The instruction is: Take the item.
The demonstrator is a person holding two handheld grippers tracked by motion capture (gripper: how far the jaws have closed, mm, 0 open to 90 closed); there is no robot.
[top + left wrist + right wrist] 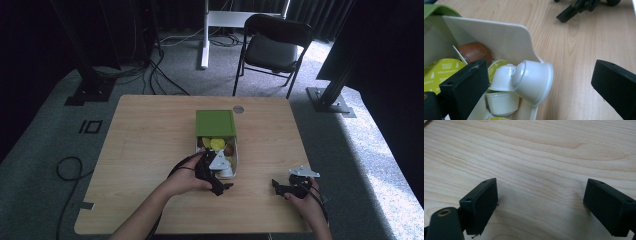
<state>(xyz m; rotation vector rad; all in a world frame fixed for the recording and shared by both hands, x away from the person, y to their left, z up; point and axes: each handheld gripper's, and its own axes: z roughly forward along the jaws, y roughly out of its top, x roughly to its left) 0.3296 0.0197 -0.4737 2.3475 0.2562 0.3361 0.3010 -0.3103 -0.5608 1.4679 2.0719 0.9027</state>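
Coffee capsules [531,80] fill a green-lidded white box [216,123] on the pale wooden table [145,145] (grey carpet around) — left gripper [218,186] and right gripper [280,188] both spread, empty.

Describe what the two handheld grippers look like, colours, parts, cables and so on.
Both are black. The left gripper carries a pale grey three-cornered plate on top, and so does the right gripper. Each has two flat, blocky black jaws with small screw holes, seen in the gripper views. A thin black cable loops from the left one. The forearms look bare, no sleeves visible.
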